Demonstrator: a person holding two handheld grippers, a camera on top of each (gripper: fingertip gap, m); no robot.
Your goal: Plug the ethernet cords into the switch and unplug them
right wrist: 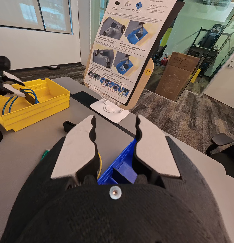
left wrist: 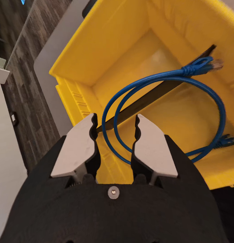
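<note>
A coiled blue ethernet cord (left wrist: 166, 105) lies in the yellow bin (left wrist: 113, 46), draped over the bin's black divider (left wrist: 146, 98). My left gripper (left wrist: 115, 117) is open and empty, just above the bin's near rim, with the cord's loop beyond its tips. It also shows in the right wrist view (right wrist: 15, 89), over the yellow bin (right wrist: 54, 94). My right gripper (right wrist: 115, 118) is open and empty above the table. The black switch (right wrist: 68, 125) stands on the table ahead of its left finger. A green cord end (right wrist: 44, 155) and a yellow cord (right wrist: 100, 165) lie partly hidden under the fingers.
A blue bin (right wrist: 121, 167) with a black divider sits below my right gripper. An instruction sheet on a white stand (right wrist: 124, 52) stands at the table's (right wrist: 28, 144) far edge. A black chair armrest (right wrist: 222, 142) is at the right. A cardboard box (right wrist: 176, 76) stands on the floor beyond. The grippers' ends are close to 55 cm from one another.
</note>
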